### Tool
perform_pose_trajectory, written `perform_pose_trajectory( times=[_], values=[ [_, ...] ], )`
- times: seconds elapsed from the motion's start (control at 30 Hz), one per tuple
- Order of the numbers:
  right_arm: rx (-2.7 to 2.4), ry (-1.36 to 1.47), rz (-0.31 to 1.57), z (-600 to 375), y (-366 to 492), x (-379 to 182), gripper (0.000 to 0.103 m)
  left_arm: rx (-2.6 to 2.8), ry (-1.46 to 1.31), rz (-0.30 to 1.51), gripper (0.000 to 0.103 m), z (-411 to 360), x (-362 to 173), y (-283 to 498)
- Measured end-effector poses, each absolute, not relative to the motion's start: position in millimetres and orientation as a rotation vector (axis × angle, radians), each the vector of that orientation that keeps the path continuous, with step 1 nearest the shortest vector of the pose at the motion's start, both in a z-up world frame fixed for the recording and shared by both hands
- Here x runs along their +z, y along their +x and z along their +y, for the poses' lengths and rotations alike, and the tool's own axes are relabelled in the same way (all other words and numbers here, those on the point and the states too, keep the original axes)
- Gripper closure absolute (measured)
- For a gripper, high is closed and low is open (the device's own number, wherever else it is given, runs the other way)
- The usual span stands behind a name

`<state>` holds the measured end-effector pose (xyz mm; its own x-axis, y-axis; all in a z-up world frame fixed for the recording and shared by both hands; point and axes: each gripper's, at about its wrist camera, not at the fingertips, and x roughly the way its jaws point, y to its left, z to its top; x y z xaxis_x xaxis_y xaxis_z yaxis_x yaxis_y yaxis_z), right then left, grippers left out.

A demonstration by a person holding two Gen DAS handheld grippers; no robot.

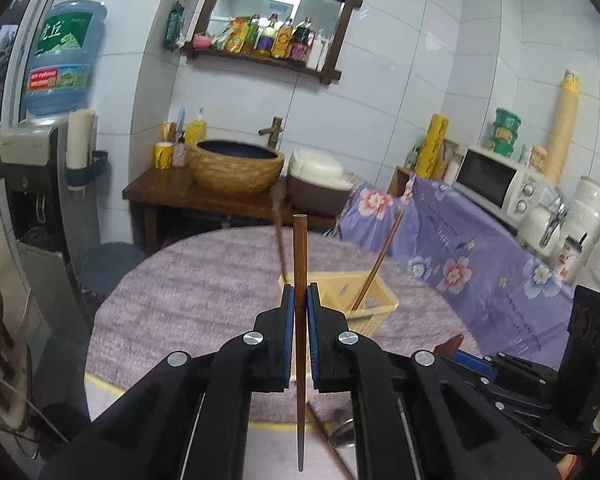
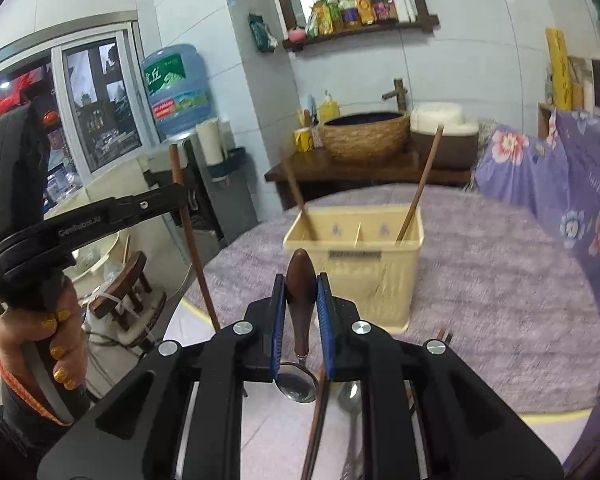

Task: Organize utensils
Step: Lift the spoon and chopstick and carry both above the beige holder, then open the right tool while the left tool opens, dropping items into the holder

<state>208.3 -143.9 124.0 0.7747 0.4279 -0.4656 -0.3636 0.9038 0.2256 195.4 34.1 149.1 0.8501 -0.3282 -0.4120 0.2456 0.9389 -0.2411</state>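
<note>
My left gripper (image 1: 299, 300) is shut on a brown wooden chopstick (image 1: 300, 248), held upright above the near table edge; it also shows in the right wrist view (image 2: 188, 228) at left. My right gripper (image 2: 301, 292) is shut on a spoon with a dark wooden handle (image 2: 300, 280), bowl end (image 2: 298, 382) hanging down toward me. A cream two-compartment utensil basket (image 2: 360, 264) stands on the round table just beyond both grippers, with one chopstick leaning in each compartment (image 2: 418, 188). In the left wrist view the basket (image 1: 374, 304) sits right of the fingers.
More chopsticks (image 2: 318, 420) and a metal spoon (image 2: 350, 404) lie on the near table edge under my right gripper. The round table has a lilac cloth (image 2: 500, 280). A floral-covered counter (image 1: 480, 248) with a microwave (image 1: 496, 180) stands right. A wooden stand with a basin (image 1: 236, 168) is behind.
</note>
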Motion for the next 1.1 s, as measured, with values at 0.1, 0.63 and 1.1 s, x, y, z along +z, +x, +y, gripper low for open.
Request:
perform_pose_trajectory(
  times=[0.1, 0.63, 1.1],
  values=[
    [0.396, 0.115, 0.477, -152, 227, 161, 0.087, -0.305, -0.169, 0.393, 0.095, 25, 184, 205],
    [0.192, 0.046, 0.395, -165, 313, 173, 0.087, -0.152, -0.17, 0.273, 0.095, -12, 193, 283],
    [0.215, 0.033, 0.459, -157, 318, 115, 0.087, -0.189, -0.151, 0.414, 0.095, -18, 120, 288]
  ],
)
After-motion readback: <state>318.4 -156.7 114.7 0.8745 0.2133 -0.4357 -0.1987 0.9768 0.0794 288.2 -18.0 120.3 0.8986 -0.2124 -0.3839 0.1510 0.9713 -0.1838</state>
